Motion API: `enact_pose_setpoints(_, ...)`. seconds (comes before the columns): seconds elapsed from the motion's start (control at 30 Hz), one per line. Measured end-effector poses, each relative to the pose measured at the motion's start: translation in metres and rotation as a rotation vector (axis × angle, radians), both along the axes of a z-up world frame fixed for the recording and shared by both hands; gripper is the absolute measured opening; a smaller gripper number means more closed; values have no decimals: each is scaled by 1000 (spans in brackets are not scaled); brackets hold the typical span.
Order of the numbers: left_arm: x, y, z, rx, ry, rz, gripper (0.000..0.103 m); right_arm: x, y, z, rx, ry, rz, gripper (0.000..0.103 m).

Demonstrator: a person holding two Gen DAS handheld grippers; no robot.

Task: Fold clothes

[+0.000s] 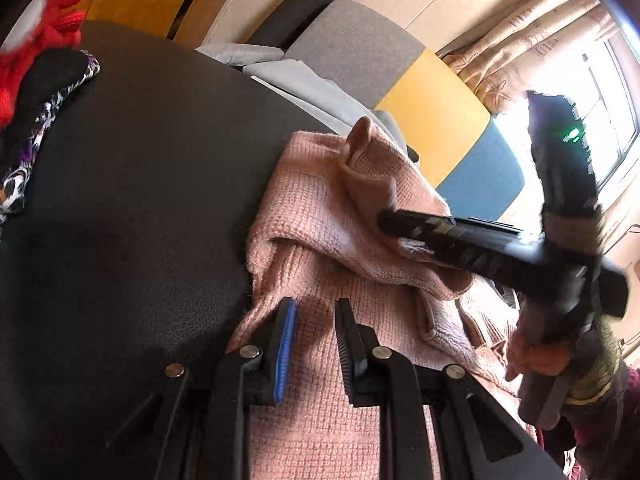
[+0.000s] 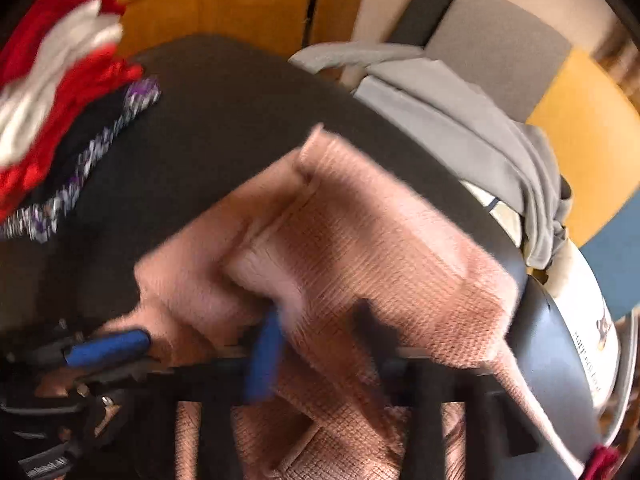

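Pink knit sweater (image 1: 320, 220) lies bunched at the dark table's (image 1: 140, 180) right edge. Left gripper (image 1: 314, 320), jaws apart, straddles its fabric; right gripper (image 2: 320, 328), blurred, seems parted over it. Bare tabletop spreads leftward toward red clothes (image 1: 52, 20).

This looks like a lived-in room of a home. Patterned beige curtains (image 1: 532, 36) hang beside a bright window (image 1: 608, 92), and warm wooden panelling (image 1: 148, 0) lines the far wall. A dark leather-like surface (image 1: 140, 200) carries household laundry: a pink knit sweater (image 1: 320, 208) spread over it and a heap of red and white clothes (image 2: 52, 92) with a purple-patterned piece at the far corner. Beyond it stands a padded seat in grey, yellow and blue (image 1: 432, 120), with a grey garment (image 2: 460, 120) draped over its edge.
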State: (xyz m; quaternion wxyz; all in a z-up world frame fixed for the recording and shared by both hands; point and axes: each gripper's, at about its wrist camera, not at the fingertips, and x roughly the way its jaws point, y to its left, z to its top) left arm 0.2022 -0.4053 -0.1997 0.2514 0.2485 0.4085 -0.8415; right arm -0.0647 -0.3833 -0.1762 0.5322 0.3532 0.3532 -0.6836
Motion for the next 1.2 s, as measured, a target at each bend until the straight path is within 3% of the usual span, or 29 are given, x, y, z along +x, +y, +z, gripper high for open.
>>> enact_pose_setpoints(0.2,-2,6,-1,-12,-10,1,20,-15,11,15,-33,-96,-90,7)
enact_pose_setpoints(0.33,-1,5,0,-12,-10,3,20,-22,30,36,-117,-136,-181,7)
enact_pose_setpoints(0.5,1,0,1,-14,-18,3,20,-40,56,54,-266,-271,-300,6)
enact_pose_setpoints(0.63,0,1,4,-24,-33,3,20,-71,110,86,-452,-379,-412,6)
enact_pose_setpoints(0.77,3,0,4,-22,-33,3,20,-100,182,97,-581,-444,-547,6)
enact_pose_setpoints(0.93,-4,1,8,-39,-59,2,20,-128,270,51,-613,-536,-771,6)
enact_pose_setpoints(1.0,-7,0,10,-42,-62,3,20,-133,292,23,-619,-622,-824,6)
enact_pose_setpoints(1.07,-5,0,9,-40,-60,3,20,-133,306,2,-660,-725,-843,10)
enact_pose_setpoints(1.17,-7,1,10,-44,-64,3,20,-127,302,-12,-740,-890,-774,10)
enact_pose_setpoints(1.2,-9,1,10,-45,-65,3,20,-124,296,-15,-751,-934,-758,14)
